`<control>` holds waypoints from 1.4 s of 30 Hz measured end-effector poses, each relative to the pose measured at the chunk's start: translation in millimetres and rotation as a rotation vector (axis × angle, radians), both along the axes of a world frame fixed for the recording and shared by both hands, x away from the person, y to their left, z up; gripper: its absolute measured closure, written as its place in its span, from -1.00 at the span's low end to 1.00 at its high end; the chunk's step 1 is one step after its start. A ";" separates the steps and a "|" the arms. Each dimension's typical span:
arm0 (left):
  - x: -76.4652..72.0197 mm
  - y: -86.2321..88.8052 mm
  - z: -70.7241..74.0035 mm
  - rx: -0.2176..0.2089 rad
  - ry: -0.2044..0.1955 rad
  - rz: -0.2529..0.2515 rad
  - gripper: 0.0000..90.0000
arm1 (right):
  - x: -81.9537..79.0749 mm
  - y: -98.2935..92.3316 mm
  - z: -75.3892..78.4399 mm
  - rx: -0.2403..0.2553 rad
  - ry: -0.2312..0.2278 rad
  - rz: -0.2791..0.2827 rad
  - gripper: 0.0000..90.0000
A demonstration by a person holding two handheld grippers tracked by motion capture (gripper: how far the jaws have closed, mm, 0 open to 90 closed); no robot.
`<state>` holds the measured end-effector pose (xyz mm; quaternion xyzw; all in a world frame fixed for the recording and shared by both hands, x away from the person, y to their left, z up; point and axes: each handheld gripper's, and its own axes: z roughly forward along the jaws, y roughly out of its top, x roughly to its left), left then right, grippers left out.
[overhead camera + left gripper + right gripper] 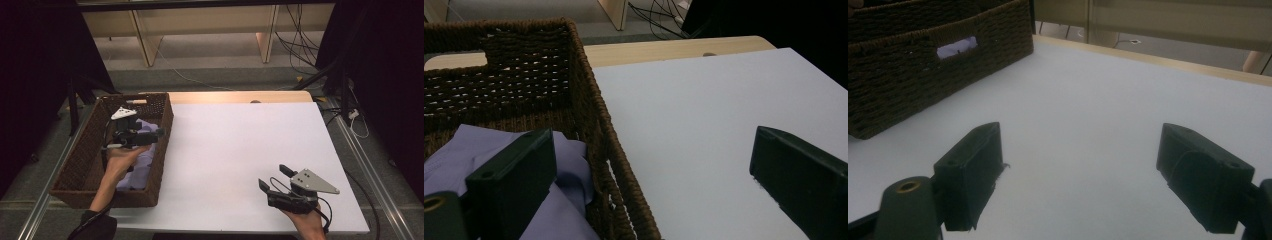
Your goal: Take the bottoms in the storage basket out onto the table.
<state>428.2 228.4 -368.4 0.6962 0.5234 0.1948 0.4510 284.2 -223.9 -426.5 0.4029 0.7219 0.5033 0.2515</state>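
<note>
A dark woven basket (80,167) stands at the table's left edge with a lavender cloth (140,169) lying in it. My left gripper (147,129) hovers over the basket's right side and is open. In the left gripper view (651,137) one jaw is above the cloth (484,145) and the other above the white table, with the basket wall (594,130) between them. My right gripper (274,176) is open and holds nothing, low over the white surface near the front right. In the right gripper view (1079,131) the basket (923,75) lies off to the left.
A white board (240,140) covers the table, with a wooden strip (235,96) showing at its far edge. Beyond it are floor cables (300,40) and wooden furniture legs (265,45). A handle slot in the basket (955,47) shows lavender cloth.
</note>
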 end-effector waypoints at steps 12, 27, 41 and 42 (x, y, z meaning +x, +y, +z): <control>10.3 15.7 -12.1 0.019 0.041 0.048 -0.90 | -1.1 1.6 0.5 -0.004 0.000 0.020 -0.56; 11.7 23.6 -14.6 0.026 0.047 0.070 -0.90 | -0.8 1.4 0.6 0.003 -0.005 0.017 -0.56; 16.8 26.8 -27.2 0.094 0.110 0.102 -0.89 | -0.9 1.4 0.3 -0.007 -0.002 0.022 -0.56; 17.0 26.8 -27.7 0.096 0.114 0.104 -0.89 | -1.0 1.4 0.4 -0.007 -0.001 0.021 -0.56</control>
